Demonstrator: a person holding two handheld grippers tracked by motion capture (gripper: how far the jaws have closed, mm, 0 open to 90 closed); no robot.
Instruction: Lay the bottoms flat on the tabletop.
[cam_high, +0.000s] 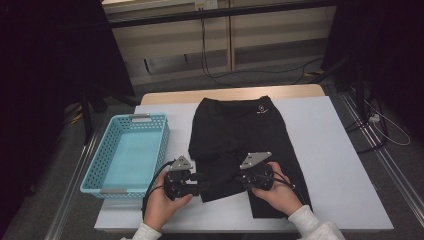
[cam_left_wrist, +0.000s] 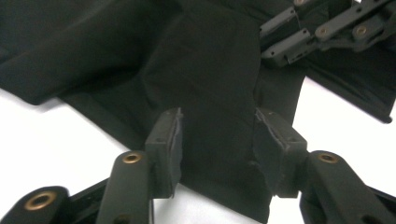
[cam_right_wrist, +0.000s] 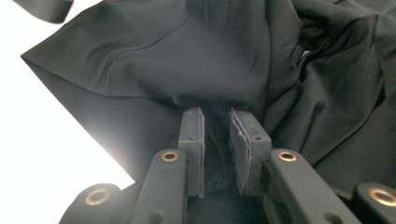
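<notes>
A black garment (cam_high: 240, 125) with a small white logo lies spread on the white table (cam_high: 345, 165), its near part folded over. My left gripper (cam_high: 202, 183) is at the garment's near left corner. In the left gripper view its jaws (cam_left_wrist: 217, 144) stand apart with a flap of black cloth (cam_left_wrist: 210, 84) lying between them, and the pads (cam_left_wrist: 173, 140) do not press on it. My right gripper (cam_high: 239, 176) sits on the near middle of the garment. Its jaws (cam_right_wrist: 217, 140) stand narrow, with a bunched fold of the cloth (cam_right_wrist: 187, 56) pinched between the pads.
A light blue perforated basket (cam_high: 107, 186) stands empty at the table's left edge, close to my left hand. The right gripper's black linkage (cam_left_wrist: 322, 28) crosses the top right of the left gripper view. Bare white table lies right of the garment. Cables run on the floor beyond.
</notes>
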